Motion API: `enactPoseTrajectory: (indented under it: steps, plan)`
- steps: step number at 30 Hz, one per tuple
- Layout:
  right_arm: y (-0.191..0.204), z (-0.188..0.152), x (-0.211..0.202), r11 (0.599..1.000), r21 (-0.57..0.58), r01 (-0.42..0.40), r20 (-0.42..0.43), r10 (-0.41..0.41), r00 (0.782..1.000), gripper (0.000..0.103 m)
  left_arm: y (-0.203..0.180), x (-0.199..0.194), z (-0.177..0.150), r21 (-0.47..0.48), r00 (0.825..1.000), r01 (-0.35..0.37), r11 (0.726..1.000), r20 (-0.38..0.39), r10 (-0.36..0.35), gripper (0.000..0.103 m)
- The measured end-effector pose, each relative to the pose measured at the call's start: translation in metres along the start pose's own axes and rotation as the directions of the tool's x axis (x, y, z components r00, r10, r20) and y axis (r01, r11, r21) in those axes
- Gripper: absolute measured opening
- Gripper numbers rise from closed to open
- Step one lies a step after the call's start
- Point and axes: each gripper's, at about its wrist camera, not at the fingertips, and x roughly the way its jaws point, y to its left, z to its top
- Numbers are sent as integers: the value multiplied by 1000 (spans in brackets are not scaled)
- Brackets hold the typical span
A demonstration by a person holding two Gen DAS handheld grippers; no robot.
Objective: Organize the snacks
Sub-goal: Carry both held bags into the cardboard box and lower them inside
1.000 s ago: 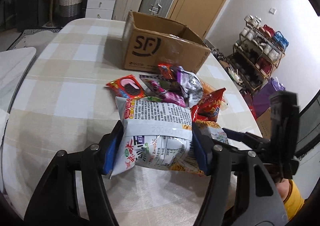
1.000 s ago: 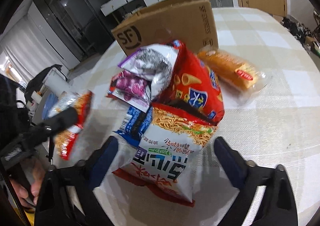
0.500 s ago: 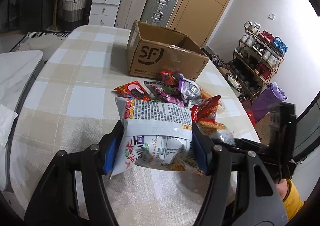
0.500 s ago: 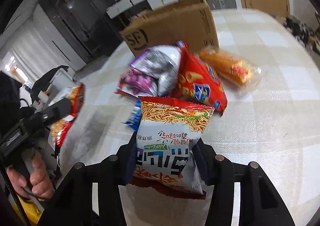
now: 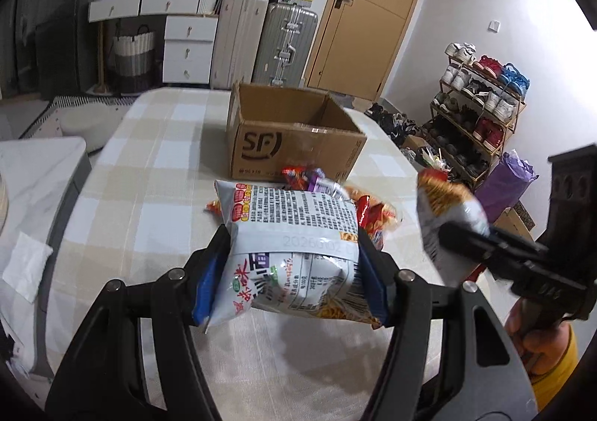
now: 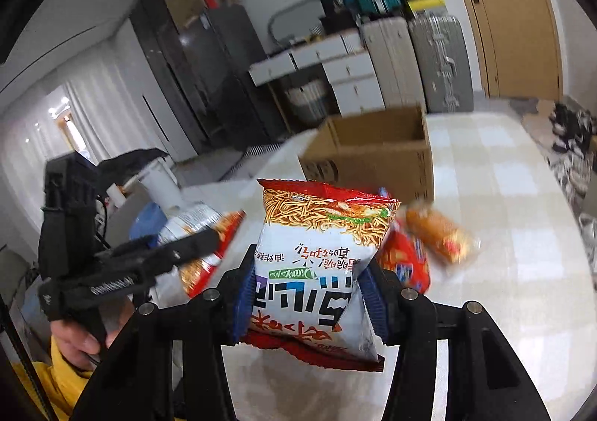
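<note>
Between blue pads (image 6: 373, 298), crinkly foil packet (image 6: 317, 264)

Right gripper (image 6: 309, 294) clamping noodle-snack bag (image 6: 317, 264), open cardboard box (image 6: 377, 156) behind, left gripper (image 6: 194, 238) gripping 1 packet (image 6: 197, 223)

White noodle packets (image 5: 291, 249) (image 6: 317, 264) aloft; snack pile (image 5: 369, 212) before open box (image 5: 294, 137).

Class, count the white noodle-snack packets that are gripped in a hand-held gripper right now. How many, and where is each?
2. One white crinkly noodle-snack packet is in the left hand-held gripper; the other is in the right hand-held gripper. More may lie hidden in the table pile.
</note>
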Motion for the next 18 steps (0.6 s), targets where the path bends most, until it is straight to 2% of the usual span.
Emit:
enactPoseTrajectory:
  steps: [9, 13, 18]
  plan:
    - [0, 64, -18, 998, -39, -40, 86, 43, 995, 51, -17, -28, 50, 58, 995, -28, 998, 93, 22, 61]
    - [-1, 94, -15, 997, -57, -54, 107, 60, 992, 51, -18, -29, 79, 63, 992, -45, 997, 122, 37, 61]
    - [-4, 130, -4, 995, -77, -58, 110, 66, 992, 51, -18, -18, 112, 62, 991, -55, 997, 121, 47, 61]
